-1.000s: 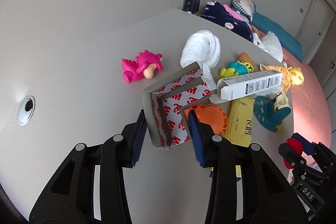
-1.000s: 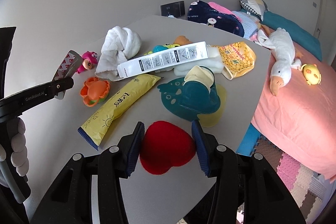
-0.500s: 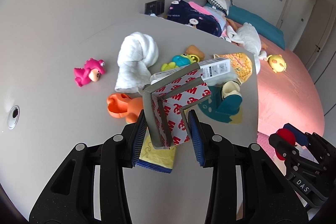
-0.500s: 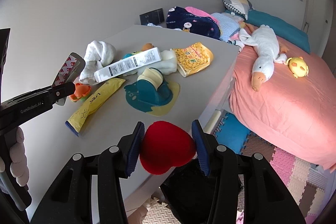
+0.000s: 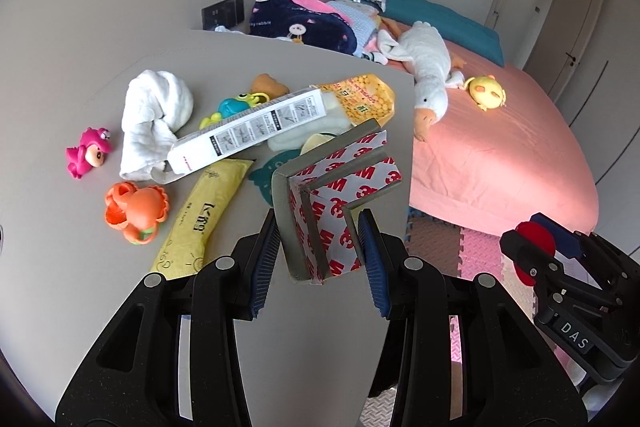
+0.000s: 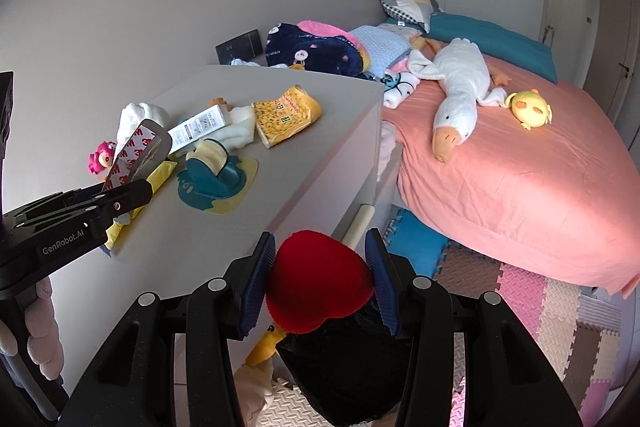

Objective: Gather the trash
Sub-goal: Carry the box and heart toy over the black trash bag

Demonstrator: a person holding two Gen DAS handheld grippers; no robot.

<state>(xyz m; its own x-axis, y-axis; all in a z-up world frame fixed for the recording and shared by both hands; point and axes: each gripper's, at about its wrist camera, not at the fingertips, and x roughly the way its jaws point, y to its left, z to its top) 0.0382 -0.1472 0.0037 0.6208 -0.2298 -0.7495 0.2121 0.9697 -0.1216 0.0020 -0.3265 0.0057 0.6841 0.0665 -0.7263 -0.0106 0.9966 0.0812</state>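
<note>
My left gripper [image 5: 320,251] is shut on a red-and-white 3M backing sheet [image 5: 340,203] with grey foam strips, held above the grey table's right edge; it also shows in the right wrist view [image 6: 136,155]. My right gripper [image 6: 320,283] is shut on a red felt heart [image 6: 316,287], held past the table edge above a black trash bag [image 6: 344,367] on the floor. On the table lie a white printed box [image 5: 248,131], a yellow pouch [image 5: 204,219] and a yellow snack bag [image 5: 364,99].
Toys on the grey table [image 5: 120,307]: pink figure [image 5: 86,153], orange crab [image 5: 136,207], white cloth [image 5: 152,115], teal holder [image 6: 212,175]. A pink bed [image 6: 520,167] with a white goose plush [image 6: 460,87] stands to the right. Foam mats [image 6: 540,299] cover the floor.
Both grippers moved back and right, away from the table's middle. The heart now hangs past the table edge over the black bag. The 3M sheet was carried toward the table's right edge.
</note>
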